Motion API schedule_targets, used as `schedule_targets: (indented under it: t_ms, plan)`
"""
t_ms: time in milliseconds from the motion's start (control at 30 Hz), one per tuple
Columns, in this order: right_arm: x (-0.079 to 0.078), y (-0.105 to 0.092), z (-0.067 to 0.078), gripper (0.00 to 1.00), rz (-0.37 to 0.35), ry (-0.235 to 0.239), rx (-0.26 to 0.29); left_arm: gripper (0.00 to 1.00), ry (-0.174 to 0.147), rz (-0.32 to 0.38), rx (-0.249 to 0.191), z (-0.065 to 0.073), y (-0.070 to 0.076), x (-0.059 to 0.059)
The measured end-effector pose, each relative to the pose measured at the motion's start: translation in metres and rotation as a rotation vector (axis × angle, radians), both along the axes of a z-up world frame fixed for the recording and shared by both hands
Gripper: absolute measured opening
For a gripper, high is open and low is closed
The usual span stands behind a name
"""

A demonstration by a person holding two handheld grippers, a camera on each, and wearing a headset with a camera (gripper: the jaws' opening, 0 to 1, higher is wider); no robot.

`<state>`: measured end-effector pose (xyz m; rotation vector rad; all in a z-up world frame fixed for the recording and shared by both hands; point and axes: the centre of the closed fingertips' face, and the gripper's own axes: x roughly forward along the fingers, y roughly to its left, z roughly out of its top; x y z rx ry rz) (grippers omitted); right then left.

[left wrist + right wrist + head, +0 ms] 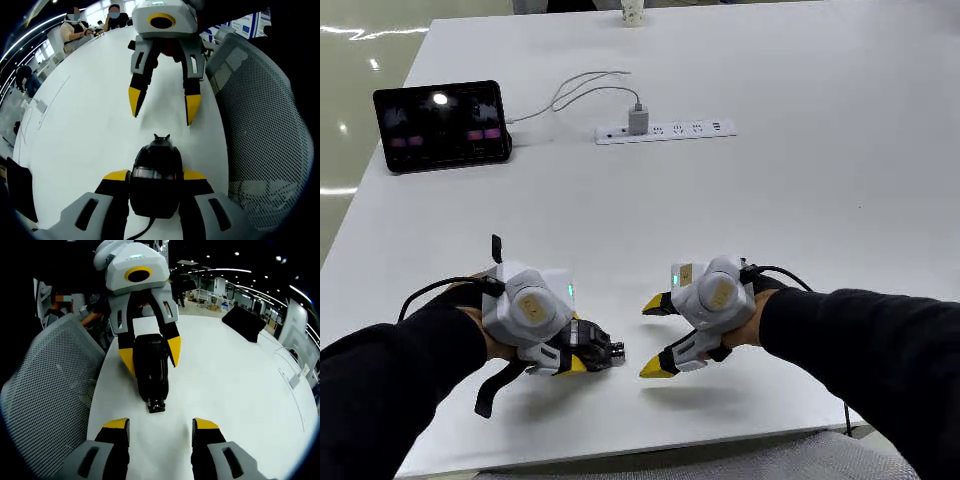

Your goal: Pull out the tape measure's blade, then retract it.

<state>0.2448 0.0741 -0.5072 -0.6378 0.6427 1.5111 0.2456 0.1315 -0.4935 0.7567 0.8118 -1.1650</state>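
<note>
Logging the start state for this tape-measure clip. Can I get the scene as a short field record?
left hand-held gripper: shut on the tape measure
right hand-held gripper: open, empty, facing the tape's tip
blade hook: at the case mouth, not pulled out
table: white
far side: tablet, power strip

Right gripper (160, 426): 2 yellow-tipped jaws spread, nothing between them. Facing it, left gripper (149, 356) clamps black tape measure (151, 380), hook end toward right gripper. White table (230, 390); mesh chair (45, 390) off its near edge.
</note>
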Motion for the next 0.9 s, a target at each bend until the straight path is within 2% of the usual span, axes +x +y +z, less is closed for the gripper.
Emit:
schedule_targets:
  t_ms: [100,233,467,667,767,900]
  plan:
    - [-0.002,0.007,-0.002,0.45,0.009,0.003,0.0,0.32,0.005,0.0,-0.005,0.0,0.0,0.0]
    - [-0.005,0.018,-0.004,0.37,0.031,-0.009,-0.004,0.32,0.008,-0.003,-0.006,0.0,0.0,0.0]
    - [-0.008,0.023,-0.012,0.25,0.073,-0.033,-0.033,0.32,0.005,0.003,-0.02,0.001,-0.001,0.0]
    - [-0.005,0.028,-0.012,0.14,0.077,-0.054,-0.025,0.32,-0.004,0.011,-0.022,0.001,-0.001,0.0]
    - [-0.006,0.03,-0.014,0.14,0.082,-0.058,-0.033,0.32,-0.008,0.014,-0.023,0.001,-0.001,0.0]
    - [-0.007,0.03,-0.015,0.13,0.073,-0.041,-0.03,0.32,-0.009,0.014,-0.02,0.001,-0.001,0.0]
